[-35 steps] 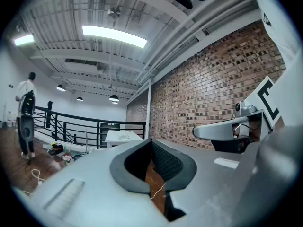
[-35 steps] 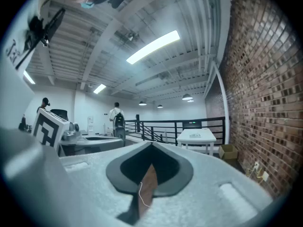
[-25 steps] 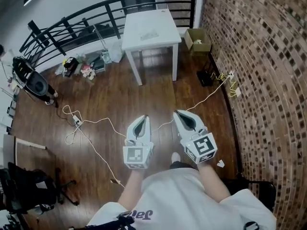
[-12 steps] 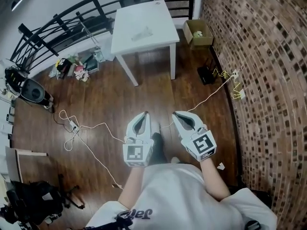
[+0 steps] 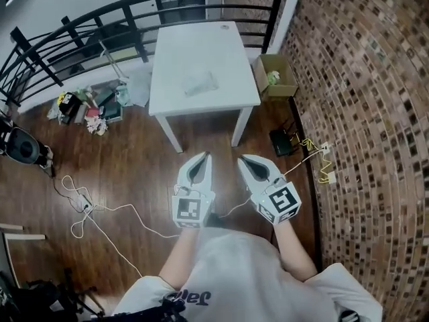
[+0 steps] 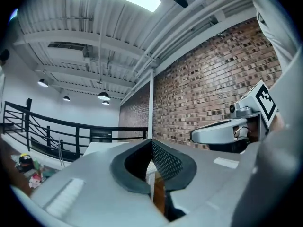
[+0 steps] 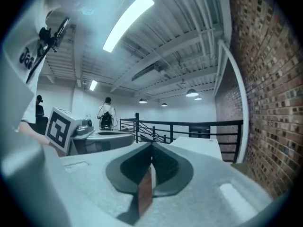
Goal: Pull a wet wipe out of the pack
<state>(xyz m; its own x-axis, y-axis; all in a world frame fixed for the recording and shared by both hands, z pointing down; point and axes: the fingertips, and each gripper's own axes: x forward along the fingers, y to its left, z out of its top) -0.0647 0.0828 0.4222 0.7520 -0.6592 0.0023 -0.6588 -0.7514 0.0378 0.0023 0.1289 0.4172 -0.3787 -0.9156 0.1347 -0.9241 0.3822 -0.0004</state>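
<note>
A pale, flat wet wipe pack (image 5: 201, 84) lies near the middle of a small white table (image 5: 228, 52) ahead of me. Both grippers are held side by side at waist height, short of the table's near edge and pointing toward it. My left gripper (image 5: 203, 155) is shut with nothing in it; its jaws meet in the left gripper view (image 6: 151, 142). My right gripper (image 5: 242, 158) is shut and empty too, its jaws closed together in the right gripper view (image 7: 152, 146). The pack shows only in the head view.
A black railing (image 5: 100, 19) runs behind the table. A brick wall (image 5: 362, 113) stands at the right, with an open cardboard box (image 5: 276, 74) at its foot. White cables (image 5: 94, 210) trail over the dark wood floor; clutter (image 5: 87, 106) lies at the left.
The person has walked forward. The table has come much closer and lower in the head view, and both grippers, still shut, now sit just short of its near edge.
</note>
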